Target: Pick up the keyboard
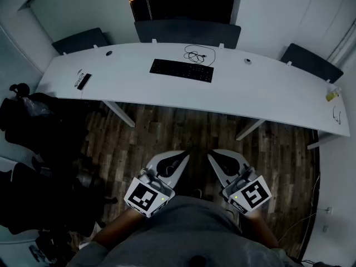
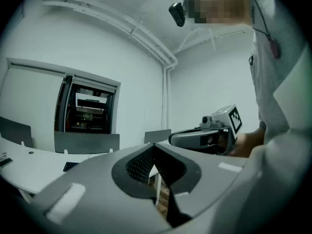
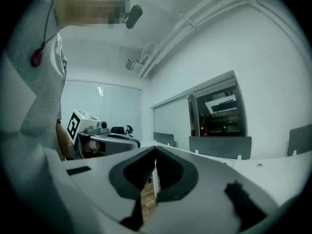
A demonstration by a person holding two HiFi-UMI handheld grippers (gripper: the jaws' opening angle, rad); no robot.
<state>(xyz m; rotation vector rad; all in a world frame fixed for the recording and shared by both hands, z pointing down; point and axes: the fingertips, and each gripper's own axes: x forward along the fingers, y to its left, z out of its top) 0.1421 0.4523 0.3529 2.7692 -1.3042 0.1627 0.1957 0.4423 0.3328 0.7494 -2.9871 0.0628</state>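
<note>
Well short of the counter [image 1: 267, 88]: left tool [image 1: 178, 160] and right tool [image 1: 218, 159] both closed, empty. Keyboard [image 1: 181, 70] lies mid-counter, near cable [image 1: 197, 54]. Advice: step in, open both tools, grip opposite ends evenly.

The floor [image 1: 183, 132] before the desk [image 1: 267, 88] is left open. Bare desktop is seen beside the keyboard [image 1: 181, 70]; a cable [image 1: 197, 55] is coiled just behind.

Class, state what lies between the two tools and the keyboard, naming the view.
Head view: between left tool, right tool and keyboard lie wooden floor, then the desk's bare front strip.
</note>
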